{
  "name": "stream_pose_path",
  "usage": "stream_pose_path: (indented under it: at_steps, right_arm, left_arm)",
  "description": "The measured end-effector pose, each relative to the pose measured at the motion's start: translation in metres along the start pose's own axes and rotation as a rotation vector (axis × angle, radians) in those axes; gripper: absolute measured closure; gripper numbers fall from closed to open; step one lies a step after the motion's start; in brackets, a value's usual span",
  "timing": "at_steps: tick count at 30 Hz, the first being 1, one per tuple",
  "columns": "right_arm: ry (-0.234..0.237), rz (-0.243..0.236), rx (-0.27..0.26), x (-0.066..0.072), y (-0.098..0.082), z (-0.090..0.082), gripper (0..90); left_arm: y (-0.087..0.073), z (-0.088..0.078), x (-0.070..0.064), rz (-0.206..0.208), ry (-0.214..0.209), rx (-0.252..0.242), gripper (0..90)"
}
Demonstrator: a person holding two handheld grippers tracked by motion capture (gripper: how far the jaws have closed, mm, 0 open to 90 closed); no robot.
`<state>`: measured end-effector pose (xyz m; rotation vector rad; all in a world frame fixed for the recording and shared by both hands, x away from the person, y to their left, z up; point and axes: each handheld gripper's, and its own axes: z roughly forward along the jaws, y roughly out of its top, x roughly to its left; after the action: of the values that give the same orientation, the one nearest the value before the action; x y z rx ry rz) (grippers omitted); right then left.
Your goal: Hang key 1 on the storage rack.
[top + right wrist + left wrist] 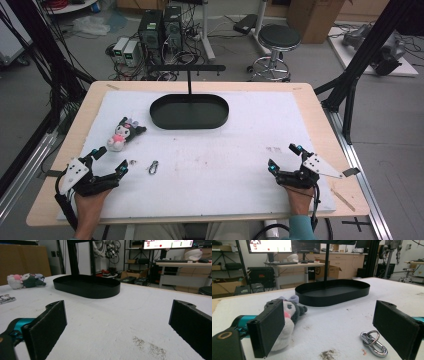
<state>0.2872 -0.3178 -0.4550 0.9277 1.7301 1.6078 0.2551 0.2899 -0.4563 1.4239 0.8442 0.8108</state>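
While both hands rest at the near edge of the worktop [320, 107], the left tool [111, 161] sits at the near left with its jaws spread wide and nothing between them. The right tool [283, 158] sits at the near right, likewise wide and empty. A white mat [260, 130] covers most of the worktop. A small plush toy [121, 133] (dark ears, pink and white body) lies on its side just beyond the left tool. A silver carabiner clip [153, 167] lies flat on the mat just right of the left tool, apart from it. Farther off, at the middle, stands a black oval tray [189, 111] with an upright post [189, 82] rising from its far side.
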Motion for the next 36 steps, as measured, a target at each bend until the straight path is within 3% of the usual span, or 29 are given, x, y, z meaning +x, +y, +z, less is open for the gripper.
stream_pose_path:
  at_steps: [26,36]
  right_arm:
    - [-0.005,-0.015,0.005,0.002,0.000,0.001,0.7]
    - [-0.004,-0.009,0.001,0.001,0.000,0.000,0.7]
  left_arm:
    - [0.001,0.001,0.002,-0.019,0.007,0.009,11.0]
    - [0.019,0.002,0.010,-0.006,0.019,0.050,11.0]
